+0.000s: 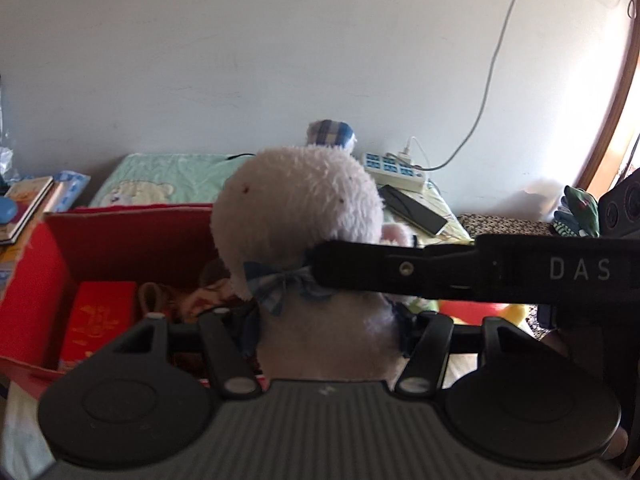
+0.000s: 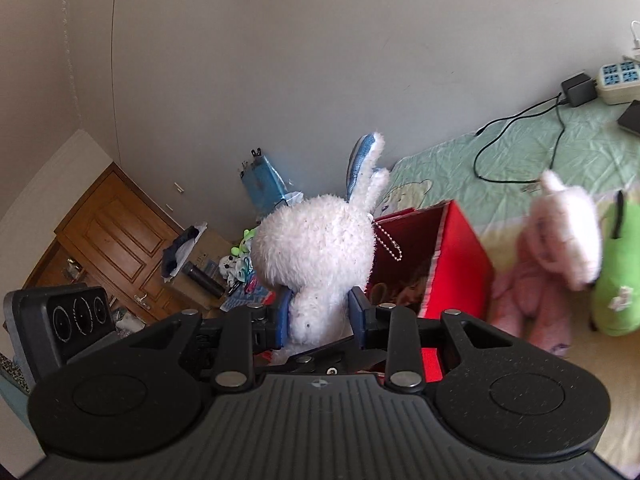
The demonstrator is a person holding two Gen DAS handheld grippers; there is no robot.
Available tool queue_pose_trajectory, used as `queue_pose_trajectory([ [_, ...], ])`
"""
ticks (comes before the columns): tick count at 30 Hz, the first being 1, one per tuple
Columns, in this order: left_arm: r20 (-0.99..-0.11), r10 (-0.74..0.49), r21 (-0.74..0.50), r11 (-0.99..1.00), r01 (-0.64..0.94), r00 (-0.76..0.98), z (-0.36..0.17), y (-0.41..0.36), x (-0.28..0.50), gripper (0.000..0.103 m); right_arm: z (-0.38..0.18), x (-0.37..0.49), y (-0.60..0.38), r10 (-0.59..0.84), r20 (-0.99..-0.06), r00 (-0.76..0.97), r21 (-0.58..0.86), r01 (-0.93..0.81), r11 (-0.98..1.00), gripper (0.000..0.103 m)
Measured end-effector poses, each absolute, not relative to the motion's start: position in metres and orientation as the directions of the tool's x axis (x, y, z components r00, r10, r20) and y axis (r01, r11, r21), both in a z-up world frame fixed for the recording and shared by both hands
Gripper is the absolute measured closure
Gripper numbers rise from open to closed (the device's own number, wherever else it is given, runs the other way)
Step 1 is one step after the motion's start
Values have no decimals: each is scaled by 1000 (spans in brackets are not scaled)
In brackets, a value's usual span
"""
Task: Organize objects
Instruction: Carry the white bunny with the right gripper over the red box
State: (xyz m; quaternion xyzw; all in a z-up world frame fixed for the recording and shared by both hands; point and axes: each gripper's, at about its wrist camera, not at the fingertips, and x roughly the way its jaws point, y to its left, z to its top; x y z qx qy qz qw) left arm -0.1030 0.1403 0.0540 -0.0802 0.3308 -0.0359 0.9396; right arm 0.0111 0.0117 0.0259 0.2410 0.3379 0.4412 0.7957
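White plush rabbit is held upright, ears up, long axis near vertical, lifted above the near edge of the red box. Right tool is clamped on the rabbit's lower body, blue pads pressed into the fur on both sides. In the left wrist view the same rabbit is seen between the left tool fingers; the left tool is also closed against the body below the blue bow, though how firm the contact is cannot be told, since the pads are hidden by fur. The right tool's finger is seen crossing at the rabbit's neck from the right.

Key relation: the box opening lies just ahead of and below the rabbit, open side up; some items are already inside. A short forward and downward move is judged sufficient for placing. Both tools are equally near.

Outward: pink plush and green plush lie on the bed to the right of the box, apart from it. Power strip sits by the wall.
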Motion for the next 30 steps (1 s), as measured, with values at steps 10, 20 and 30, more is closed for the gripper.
queue_pose_trajectory([
  [10,-648,-58,-122,992,-28,760,38,233,-106,42,18,3,102,857,-364,365,687,-516,512,70],
  [20,-726,2,-31,999,-37,688,1,299,-85,42,-20,25,168,839,-437,326,773,-341,535,70],
  [30,-775,51,28,999,-47,630,-17,330,-63,42,-52,49,193,842,-473,259,832,-182,524,70],
])
